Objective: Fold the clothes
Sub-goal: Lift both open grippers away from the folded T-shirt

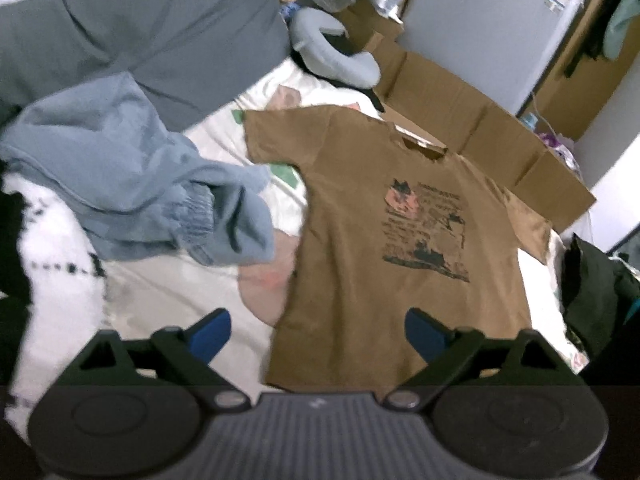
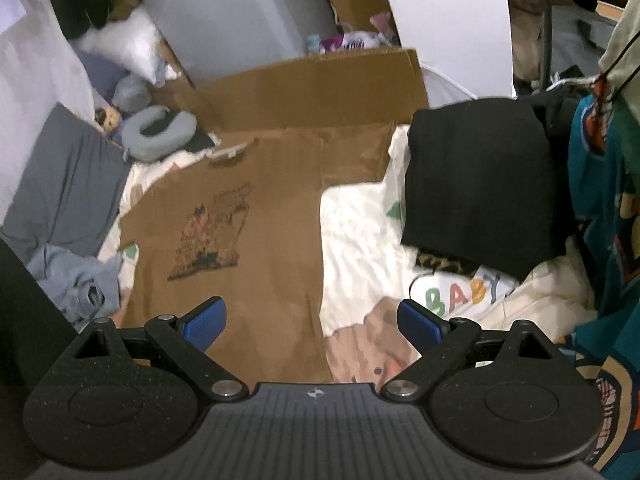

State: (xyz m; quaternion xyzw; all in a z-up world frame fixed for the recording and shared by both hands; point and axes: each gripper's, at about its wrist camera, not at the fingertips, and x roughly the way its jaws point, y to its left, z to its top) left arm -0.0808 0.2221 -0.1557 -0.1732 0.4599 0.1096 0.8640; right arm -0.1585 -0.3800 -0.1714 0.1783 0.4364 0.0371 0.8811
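A brown T-shirt (image 1: 360, 216) with a dark and pink print lies flat, front up, on a pale patterned bedsheet (image 1: 168, 292). In the left wrist view my left gripper (image 1: 318, 334) hangs open above the shirt's lower left hem, its blue pads wide apart with nothing between them. The right wrist view shows the same T-shirt (image 2: 260, 248) from the other side. My right gripper (image 2: 312, 322) is open over the shirt's lower right edge and holds nothing.
A crumpled light blue garment (image 1: 140, 184) lies left of the shirt, a grey pillow (image 1: 152, 24) beyond it. Flattened cardboard (image 1: 480, 128) stands behind the collar. A folded black garment (image 2: 480, 184) lies at the right, with teal clothes (image 2: 600, 216) hanging beside it.
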